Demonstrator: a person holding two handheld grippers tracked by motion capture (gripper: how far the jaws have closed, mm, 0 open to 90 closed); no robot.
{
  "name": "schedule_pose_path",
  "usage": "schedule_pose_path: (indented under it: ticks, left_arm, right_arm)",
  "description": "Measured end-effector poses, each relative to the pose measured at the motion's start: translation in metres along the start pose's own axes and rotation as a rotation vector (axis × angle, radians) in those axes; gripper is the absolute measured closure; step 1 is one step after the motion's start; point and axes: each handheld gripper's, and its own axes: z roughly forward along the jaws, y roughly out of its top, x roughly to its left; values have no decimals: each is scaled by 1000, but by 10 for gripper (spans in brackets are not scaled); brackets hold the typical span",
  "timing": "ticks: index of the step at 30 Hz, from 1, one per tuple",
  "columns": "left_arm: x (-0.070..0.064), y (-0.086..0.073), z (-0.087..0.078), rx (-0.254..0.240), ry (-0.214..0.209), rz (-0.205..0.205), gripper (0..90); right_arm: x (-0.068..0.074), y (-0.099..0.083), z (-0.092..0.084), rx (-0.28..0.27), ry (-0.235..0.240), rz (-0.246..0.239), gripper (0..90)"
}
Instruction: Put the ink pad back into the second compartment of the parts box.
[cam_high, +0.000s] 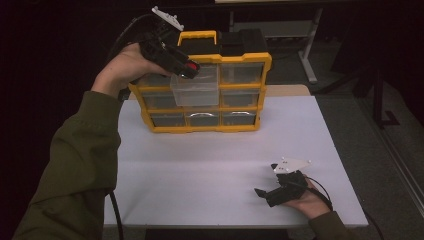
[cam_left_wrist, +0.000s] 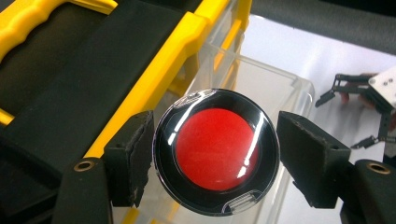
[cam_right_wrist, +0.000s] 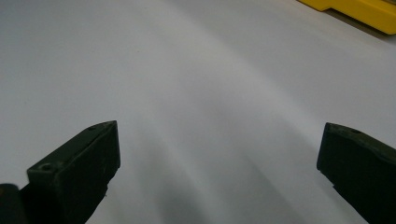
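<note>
The left gripper holds a round red-and-black disc between its jaws, just above the clear drawer pulled out of the yellow organizer — the left pad touches the rim; the right shows a small gap. The right gripper rests on the white table, well in front of the organizer, jaws spread wide.

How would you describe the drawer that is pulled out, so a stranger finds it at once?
Look at the yellow organizer standing at the far edge of the white table. Its front has three rows of clear drawers; the pulled-out drawer is in the middle column, below the left gripper. It alone sticks out toward the person, while its neighbours sit flush.
</note>
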Motion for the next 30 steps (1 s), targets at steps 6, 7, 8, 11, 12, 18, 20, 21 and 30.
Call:
schedule_pose_path:
  ticks: [6,7,8,11,12,18,20,21,30]
  left_arm:
    - [3,-4,0,-41,-3,-32,251]
    - [2,-5,-1,-46,-9,-31,251]
    - [2,-5,-1,-46,-9,-31,248]
    - [1,-8,-7,-62,-14,-33,237]
    - [-1,-12,-12,-66,-16,-28,229]
    - [-8,-26,-26,-90,-21,-31,183]
    - [-10,-32,-30,-100,-14,-36,167]
    - [-11,-35,-32,-102,-9,-38,154]
    - [-18,-63,-39,-117,5,-46,109]
  right_arm:
    - [0,0,0,-3,0,-1,0]
    - [0,0,0,-3,0,1,0]
    - [0,0,0,-2,0,1,0]
    - [0,0,0,1,1,0,0]
    - [0,0,0,0,1,0,0]
    - [-1,0,1,4,0,3,0]
    - [-1,0,1,5,0,2,0]
    - [-1,0,1,3,0,2,0]
    - [0,0,2,5,-1,4,0]
